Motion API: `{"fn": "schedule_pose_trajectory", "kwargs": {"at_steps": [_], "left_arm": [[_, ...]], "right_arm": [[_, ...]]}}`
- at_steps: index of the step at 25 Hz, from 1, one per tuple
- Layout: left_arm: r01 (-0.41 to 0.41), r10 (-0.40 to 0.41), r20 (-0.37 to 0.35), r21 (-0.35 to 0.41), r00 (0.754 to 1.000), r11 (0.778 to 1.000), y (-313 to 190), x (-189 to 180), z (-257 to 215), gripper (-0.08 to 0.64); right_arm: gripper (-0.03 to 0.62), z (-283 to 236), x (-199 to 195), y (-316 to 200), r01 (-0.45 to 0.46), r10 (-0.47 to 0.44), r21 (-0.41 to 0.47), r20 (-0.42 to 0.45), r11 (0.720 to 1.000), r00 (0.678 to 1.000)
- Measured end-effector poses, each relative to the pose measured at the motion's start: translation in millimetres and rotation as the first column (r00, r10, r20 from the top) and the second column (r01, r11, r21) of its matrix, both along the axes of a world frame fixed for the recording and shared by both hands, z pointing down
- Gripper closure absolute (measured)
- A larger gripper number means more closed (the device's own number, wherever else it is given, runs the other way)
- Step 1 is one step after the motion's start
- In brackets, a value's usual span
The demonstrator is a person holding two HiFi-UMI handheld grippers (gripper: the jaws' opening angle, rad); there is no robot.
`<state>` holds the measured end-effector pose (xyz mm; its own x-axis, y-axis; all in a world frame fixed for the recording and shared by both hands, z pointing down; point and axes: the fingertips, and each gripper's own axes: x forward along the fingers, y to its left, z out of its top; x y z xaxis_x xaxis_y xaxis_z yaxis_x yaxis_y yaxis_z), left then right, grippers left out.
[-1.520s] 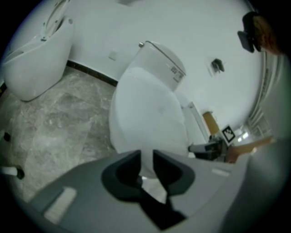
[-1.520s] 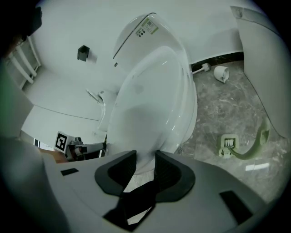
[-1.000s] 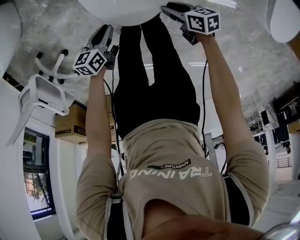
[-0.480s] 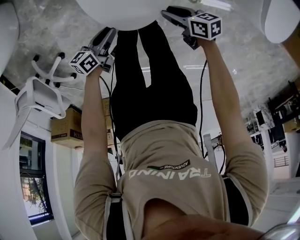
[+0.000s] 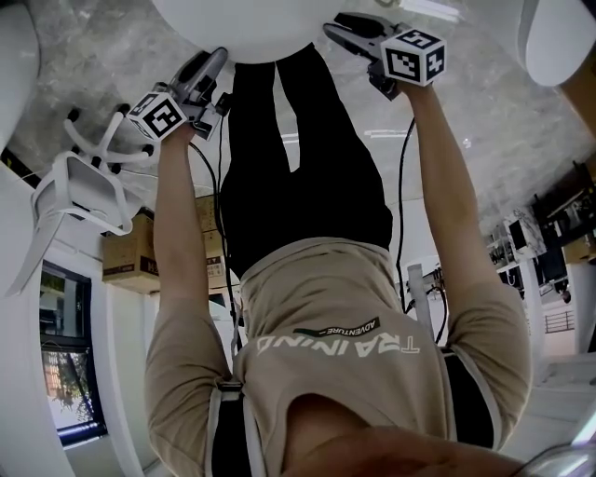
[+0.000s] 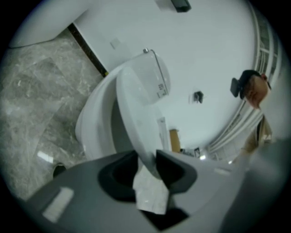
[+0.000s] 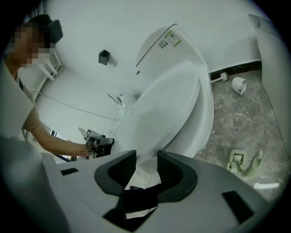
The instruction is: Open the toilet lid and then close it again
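In the head view, the left gripper (image 5: pixel 216 58) and the right gripper (image 5: pixel 333 26) both reached up to the near rim of the white toilet lid (image 5: pixel 233 23), left and right of its middle, with the person's legs between them; the jaws were too small there to read. In the left gripper view, the lid (image 6: pixel 134 104) stood tilted, lifted off the bowl (image 6: pixel 93 129) at its left but not back against the tank (image 6: pixel 157 75) at the far end. Its near edge ran down between the jaws, which had just been opening and stood apart, with marble floor (image 6: pixel 36 100) showing in the gap beside the edge, so the rim was loosely straddled rather than pinched. In the right gripper view, the jaws were likewise apart with nothing clamped; the lid's rim lay just beyond their tips, and whether it touched them could not be told. The lid hung roughly halfway above the bowl (image 7: pixel 207 123). As a judgement, the task was in mid-course: the lid was neither fully open nor shut. Which stroke this was could not be read, but bringing it down closed remained.
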<state>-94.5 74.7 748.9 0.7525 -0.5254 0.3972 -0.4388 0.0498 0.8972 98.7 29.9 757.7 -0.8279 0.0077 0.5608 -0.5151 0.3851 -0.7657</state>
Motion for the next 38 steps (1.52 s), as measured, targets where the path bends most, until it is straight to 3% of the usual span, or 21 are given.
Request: {"fn": "schedule_pose_trajectory", "kwargs": {"at_steps": [10,12,16,20,23,29,38], "left_arm": [[-0.017,0.021,-0.026,0.135,0.999,0.991,-24,-26,-78,0.416],[-0.017,0.020,-0.019,0.145,1.000,0.989,-33,-25,-93,0.413],[-0.005,0.008,-0.013,0.160,1.000,0.987,-50,-24,-114,0.403],[0.012,-0.010,-0.012,0.157,1.000,0.988,-62,-22,-130,0.402],[0.030,-0.027,-0.022,0.156,0.999,0.987,-72,-20,-141,0.400],[0.074,-0.073,-0.011,0.113,0.997,0.991,-83,-18,-161,0.402],[0.171,-0.169,-0.050,0.050,0.984,0.984,-116,-22,-198,0.402]], "right_arm": [[0.456,-71,-21,-21,-0.151,0.131,0.093,0.192,0.984,0.972],[0.456,-84,-20,-28,-0.132,0.106,0.134,0.185,0.982,0.977],[0.479,-103,-20,-38,-0.019,-0.006,0.273,0.090,0.962,0.996],[0.489,-116,-17,-48,0.026,-0.046,0.312,0.056,0.950,0.997],[0.537,-131,-18,-54,0.015,-0.040,0.334,0.067,0.943,0.997],[0.549,-160,-21,-58,-0.064,0.038,0.340,0.082,0.938,0.996],[0.563,-203,-36,-67,-0.083,0.063,0.313,0.075,0.946,0.995]]}}
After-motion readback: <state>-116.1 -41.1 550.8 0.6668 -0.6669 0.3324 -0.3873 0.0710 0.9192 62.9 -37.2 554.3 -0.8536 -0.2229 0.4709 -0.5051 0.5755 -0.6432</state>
